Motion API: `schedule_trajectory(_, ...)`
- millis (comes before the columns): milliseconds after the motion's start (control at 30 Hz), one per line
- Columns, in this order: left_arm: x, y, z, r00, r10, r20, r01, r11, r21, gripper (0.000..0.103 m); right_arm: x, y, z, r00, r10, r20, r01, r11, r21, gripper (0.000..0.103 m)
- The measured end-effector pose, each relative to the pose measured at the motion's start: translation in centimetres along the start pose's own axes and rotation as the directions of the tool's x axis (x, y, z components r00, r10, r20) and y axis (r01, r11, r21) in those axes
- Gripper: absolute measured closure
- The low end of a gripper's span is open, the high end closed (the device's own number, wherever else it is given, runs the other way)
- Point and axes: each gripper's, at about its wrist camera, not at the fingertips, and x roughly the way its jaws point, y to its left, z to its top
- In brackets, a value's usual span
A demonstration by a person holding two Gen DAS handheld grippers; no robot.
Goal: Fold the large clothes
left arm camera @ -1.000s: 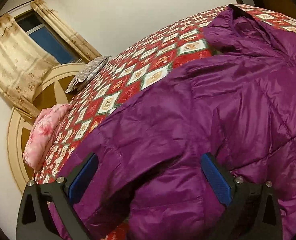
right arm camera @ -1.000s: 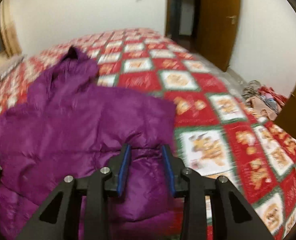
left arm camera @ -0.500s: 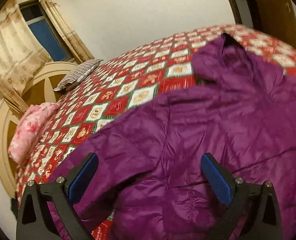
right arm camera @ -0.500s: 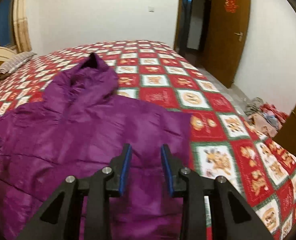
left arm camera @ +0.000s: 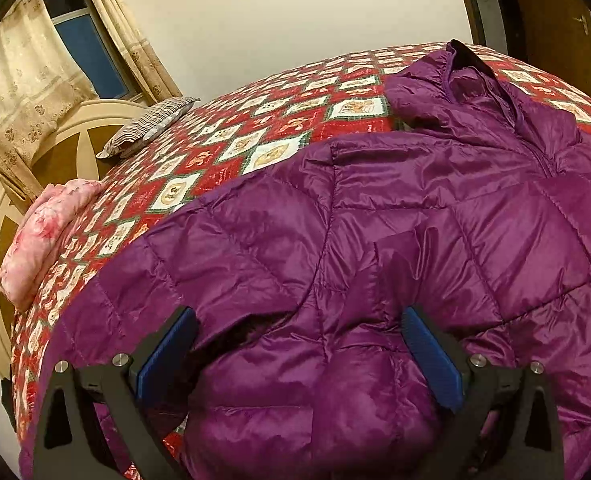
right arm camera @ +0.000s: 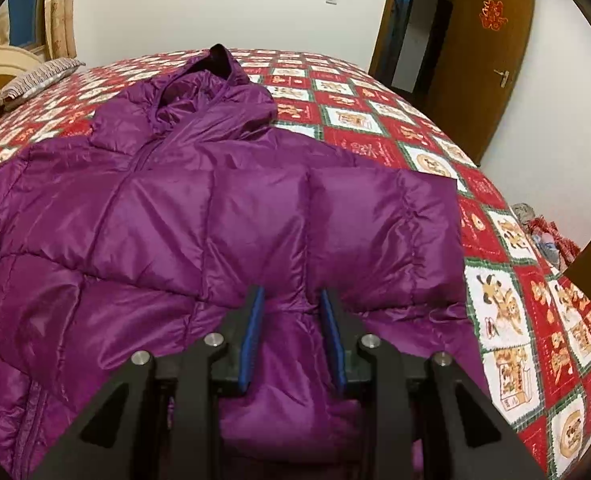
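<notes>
Both views have pulled back from the purple jacket (right arm camera: 223,208) spread on the bed (right arm camera: 507,240). Our left claw (left arm camera: 295,356) gapes wide; our right claw (right arm camera: 291,336) pinches the folded sleeve (right arm camera: 335,232), which we should lay flat.

A bed (right arm camera: 375,148) with a red patchwork cover carried everything.

A purple padded jacket (left arm camera: 415,232) lay spread on the cover, with its hood (right arm camera: 215,76) pointing to the far edge. A striped pillow (left arm camera: 151,124) and a folded pink quilt (left arm camera: 43,236) lay near the cream headboard (left arm camera: 59,140), well apart from the jacket.
</notes>
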Motion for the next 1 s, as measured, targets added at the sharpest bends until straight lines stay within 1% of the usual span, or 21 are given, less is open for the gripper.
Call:
schedule_trajectory(33, -0.4, 0.3, 0.1, 1.000, -0.009, -0.007, 0.009, 1.000, -0.001, 0.001, -0.2, 0.1, 0.1, 1.000, -0.003, 0.000, 0.003, 1.000, -0.006, 0.069)
schedule_trajectory(100, -1.6, 1.5, 0.2, 0.999, -0.050, -0.012, 0.050, 0.998, -0.035, 0.001, -1.8, -0.1, 0.1, 1.000, 0.005, 0.017, -0.005, 1.000, 0.006, 0.069)
schedule_trajectory(133, -2.4, 2.1, 0.1, 0.996, -0.090, -0.004, 0.090, 0.994, -0.060, 0.001, -3.3, -0.2, 0.3, 0.998, 0.025, 0.052, -0.027, 0.999, 0.027, 0.069)
schedule_trajectory(167, -2.8, 2.3, -0.1, 0.993, -0.122, 0.003, 0.121, 0.990, -0.076, 0.001, -4.9, 0.2, 0.4, 0.995, 0.039, 0.093, -0.042, 0.999, 0.030, 0.069)
schedule_trajectory(200, -3.0, 2.3, -0.3, 0.990, -0.143, -0.001, 0.142, 0.987, -0.079, 0.001, -5.7, 0.6, 0.5, 0.993, 0.043, 0.113, -0.045, 0.999, 0.017, 0.068)
schedule_trajectory(233, -2.7, 1.7, -0.5, 0.990, -0.139, -0.020, 0.138, 0.989, -0.059, 0.001, -6.5, 1.6, 0.6, 0.989, 0.059, 0.134, -0.058, 0.998, -0.009, 0.068)
schedule_trajectory(300, -1.7, 0.3, -0.9, 0.994, -0.101, -0.048, 0.100, 0.995, -0.014, 0.001, -6.6, 3.3, 0.7, 0.987, 0.090, 0.133, -0.085, 0.995, -0.044, 0.068)
schedule_trajectory(367, -1.1, -0.1, -1.4, 0.993, -0.111, -0.049, 0.111, 0.994, -0.018, 0.001, -5.4, 4.6, 0.5, 0.989, 0.095, 0.110, -0.088, 0.994, -0.067, 0.068)
schedule_trajectory(467, -0.8, 0.1, -1.5, 0.989, -0.139, -0.050, 0.137, 0.990, -0.032, 0.001, -2.3, 5.4, -0.3, 0.994, 0.106, 0.030, -0.104, 0.992, -0.076, 0.068)
schedule_trajectory(500, -0.7, 0.2, -1.6, 0.988, -0.147, -0.050, 0.145, 0.989, -0.036, 0.001, -1.6, 5.6, -0.7, 0.995, 0.102, 0.017, -0.100, 0.992, -0.079, 0.068)
schedule_trajectory(600, -0.4, 0.3, -1.6, 0.985, -0.167, -0.047, 0.165, 0.985, -0.050, 0.001, -1.5, 5.8, -0.7, 0.996, 0.086, 0.021, -0.084, 0.993, -0.086, 0.068)
schedule_trajectory(800, -0.6, 0.0, -1.7, 0.988, -0.150, -0.033, 0.149, 0.988, -0.039, 0.001, -1.2, 6.3, -1.0, 0.997, 0.069, 0.025, -0.067, 0.993, -0.093, 0.068)
schedule_trajectory(1000, -0.6, 0.0, -1.7, 0.988, -0.152, -0.032, 0.150, 0.988, -0.039, 0.001, -1.3, 7.1, -1.1, 0.999, 0.024, 0.035, -0.019, 0.992, -0.129, 0.068)
